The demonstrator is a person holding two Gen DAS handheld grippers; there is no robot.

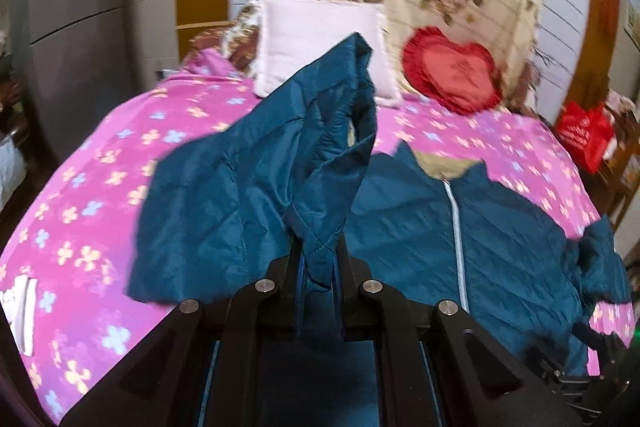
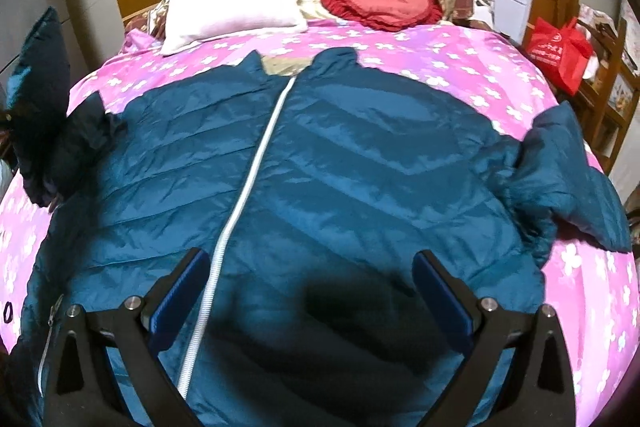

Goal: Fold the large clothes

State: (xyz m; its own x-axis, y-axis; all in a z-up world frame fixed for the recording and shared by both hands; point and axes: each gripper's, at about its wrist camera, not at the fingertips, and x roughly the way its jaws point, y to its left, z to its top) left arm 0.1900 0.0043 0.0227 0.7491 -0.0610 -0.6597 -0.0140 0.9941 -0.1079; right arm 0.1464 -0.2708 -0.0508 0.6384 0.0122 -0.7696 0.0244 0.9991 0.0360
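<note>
**Left sleeve lifted, ready to cross the zipper**

We hold the jacket [image 2: 320,163] front-up on the pink bedspread [image 2: 440,55], its zipper [image 2: 248,171] running lengthwise toward the white pillow [image 2: 232,7]. Our left gripper [image 1: 318,259] pinches the left sleeve [image 1: 256,163], raised left of the zipper. Our right gripper [image 2: 312,291] hovers wide open, straddling the zipper near the hem. We judge the sleeve must travel rightward, across that axis.

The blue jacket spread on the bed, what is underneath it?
The jacket lies on a pink flowered bedspread, which shows all around it. A beige lining shows inside the collar. Whatever lies directly beneath the jacket's body is covered.
</note>
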